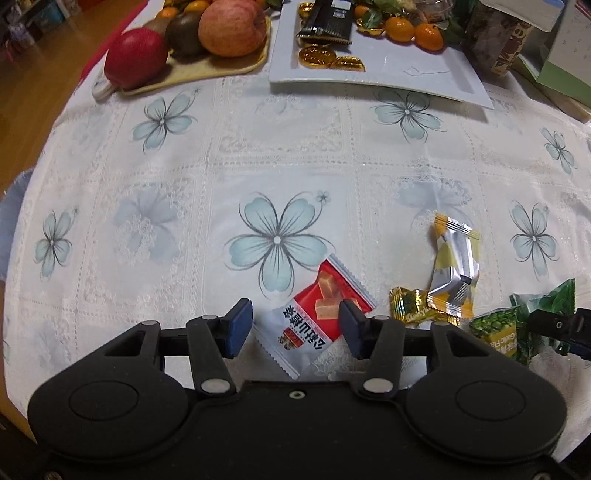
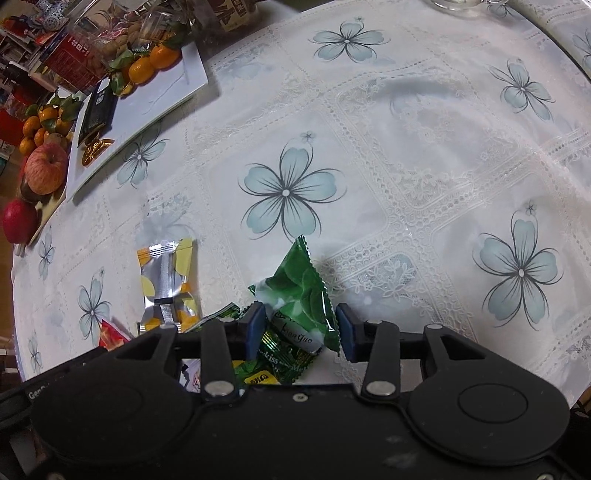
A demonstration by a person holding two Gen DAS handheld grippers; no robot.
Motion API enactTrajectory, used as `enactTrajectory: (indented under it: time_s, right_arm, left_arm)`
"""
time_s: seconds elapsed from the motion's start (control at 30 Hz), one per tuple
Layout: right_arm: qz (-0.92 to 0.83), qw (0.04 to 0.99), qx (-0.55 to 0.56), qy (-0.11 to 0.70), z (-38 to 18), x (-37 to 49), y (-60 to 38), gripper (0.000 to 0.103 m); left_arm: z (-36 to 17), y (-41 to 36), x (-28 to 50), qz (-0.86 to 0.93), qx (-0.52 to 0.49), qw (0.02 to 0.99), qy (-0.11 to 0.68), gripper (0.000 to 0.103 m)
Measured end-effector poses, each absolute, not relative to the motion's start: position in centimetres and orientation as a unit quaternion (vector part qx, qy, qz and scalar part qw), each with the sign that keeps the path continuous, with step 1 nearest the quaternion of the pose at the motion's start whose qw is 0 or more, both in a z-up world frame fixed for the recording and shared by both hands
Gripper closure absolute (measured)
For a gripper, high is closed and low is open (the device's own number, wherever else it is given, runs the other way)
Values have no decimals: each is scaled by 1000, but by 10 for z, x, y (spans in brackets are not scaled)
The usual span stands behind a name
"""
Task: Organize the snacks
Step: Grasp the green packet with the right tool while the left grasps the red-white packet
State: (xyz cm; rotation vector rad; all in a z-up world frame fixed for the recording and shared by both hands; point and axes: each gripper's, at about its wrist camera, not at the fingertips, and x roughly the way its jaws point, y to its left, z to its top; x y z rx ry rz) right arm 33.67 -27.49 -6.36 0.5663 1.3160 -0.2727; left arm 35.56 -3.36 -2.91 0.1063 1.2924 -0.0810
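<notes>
My left gripper [image 1: 295, 323] is open, its blue pads on either side of a red and white snack packet [image 1: 314, 321] lying on the tablecloth. To its right lie a small gold candy [image 1: 410, 304], a yellow and silver packet [image 1: 454, 269] and green packets [image 1: 517, 325]. My right gripper [image 2: 300, 328] is open around a green and white candy packet [image 2: 303, 295] that stands tilted between the pads. A second green packet [image 2: 280, 362] lies under it. The yellow and silver packet [image 2: 170, 284] lies to its left. The white tray [image 1: 424, 74] holds a black bar and gold coins.
A yellow plate [image 1: 221, 68] with apples and kiwis sits at the back left. Mandarins [image 1: 413, 31] lie at the tray's far side. Boxes and a bag [image 1: 517, 40] stand at the back right. The white tray also shows in the right wrist view [image 2: 162, 92].
</notes>
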Motion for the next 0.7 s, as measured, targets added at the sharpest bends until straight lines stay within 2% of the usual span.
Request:
enactTrajectory:
  time_s: [0.1, 0.4, 0.7]
  right_arm:
    - [-117, 747, 265, 599, -58, 335, -279, 67]
    - [-122, 738, 310, 587, -47, 330, -297, 67]
    - [-111, 739, 331, 576, -36, 327, -304, 67]
  left_arm:
    - [-30, -37, 352, -42, 81, 808, 582, 46]
    - [-43, -33, 357, -101, 84, 793, 595, 46]
    - [-54, -55, 345, -121, 149, 784, 590, 43]
